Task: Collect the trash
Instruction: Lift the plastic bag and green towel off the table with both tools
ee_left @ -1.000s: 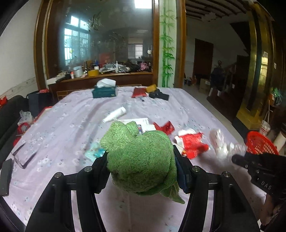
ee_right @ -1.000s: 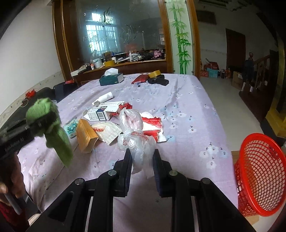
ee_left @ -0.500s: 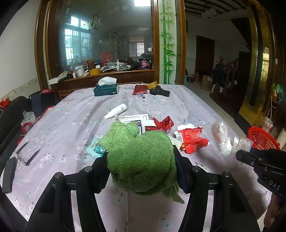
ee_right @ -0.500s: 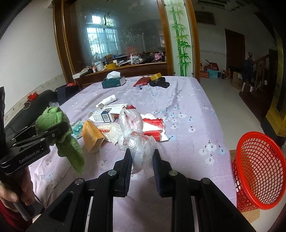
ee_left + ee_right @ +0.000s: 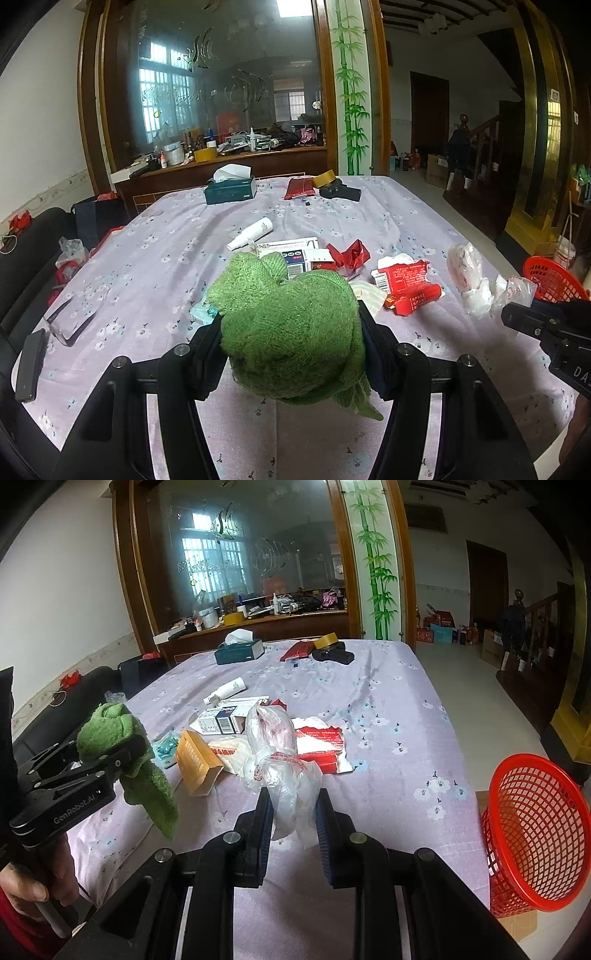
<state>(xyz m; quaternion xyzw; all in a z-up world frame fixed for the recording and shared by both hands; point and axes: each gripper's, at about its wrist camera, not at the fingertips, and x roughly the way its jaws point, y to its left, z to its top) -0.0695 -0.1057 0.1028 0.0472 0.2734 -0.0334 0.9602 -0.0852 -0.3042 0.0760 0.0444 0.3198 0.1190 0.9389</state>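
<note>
Trash bag (image 5: pixel 284 760) stays clamped in right claw (image 5: pixel 293 814), seemingly unmoved

Wood-framed etched glass partition (image 5: pixel 229 92), white walls (image 5: pixel 40 110)

The black body of the left claw (image 5: pixel 122 755) carries the white lettering "GenRobot.AI" along its side, seen in the right wrist view. In the left wrist view the body of the right claw (image 5: pixel 517 317), at the picture's right edge, shows the white letters "DA", cut off by the frame. Print on the red wrappers (image 5: pixel 321 742) and the white carton (image 5: pixel 221 722) near the worktop's middle is too small to read; the carton bears a barcode.
</note>
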